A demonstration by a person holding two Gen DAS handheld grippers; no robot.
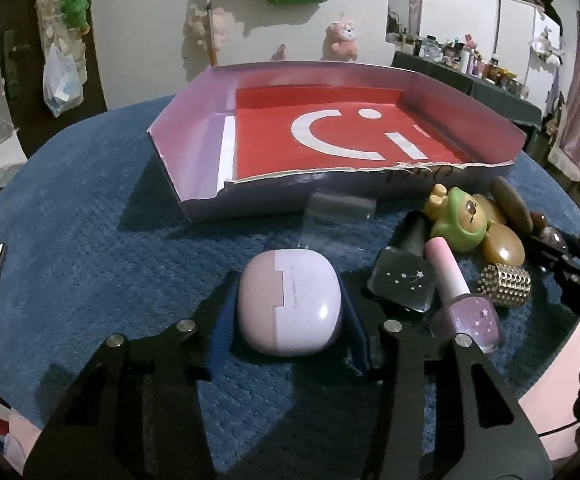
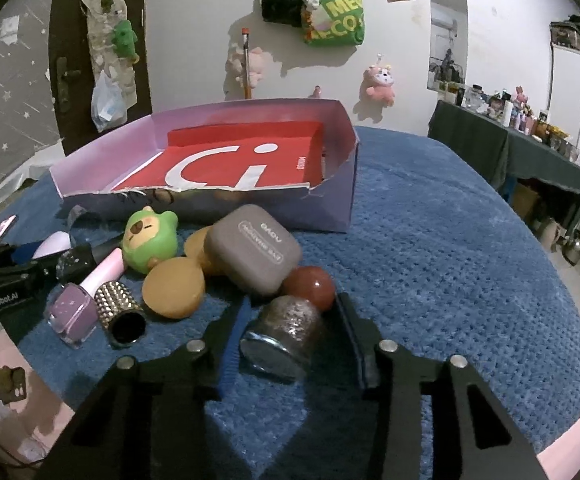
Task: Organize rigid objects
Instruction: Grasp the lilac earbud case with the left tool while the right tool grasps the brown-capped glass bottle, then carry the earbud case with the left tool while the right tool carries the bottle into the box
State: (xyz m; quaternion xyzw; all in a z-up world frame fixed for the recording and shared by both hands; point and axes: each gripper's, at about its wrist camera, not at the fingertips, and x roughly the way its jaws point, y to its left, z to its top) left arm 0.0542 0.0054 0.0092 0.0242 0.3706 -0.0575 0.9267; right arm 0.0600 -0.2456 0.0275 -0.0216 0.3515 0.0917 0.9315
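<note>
Blue blanket (image 1: 90, 240), cardboard tray (image 1: 194, 120), clutter beside

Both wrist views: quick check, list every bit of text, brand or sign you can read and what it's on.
"EYE SHADOW": grey compact, seen upside down; smaller word beside it unclear.
"GenRobot.AI": left gripper's body.
"ME" / "ECO", cut off: green bag on the wall.
White smiley sign: red sheet in the box.
Handwriting on the box's front wall: unreadable.
Fine print on the pink earbud case: too small.

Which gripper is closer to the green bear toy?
Left. The left gripper, holding the pink case, sits nearer the green bear toy; the right gripper is farther, past the brown discs.
</note>
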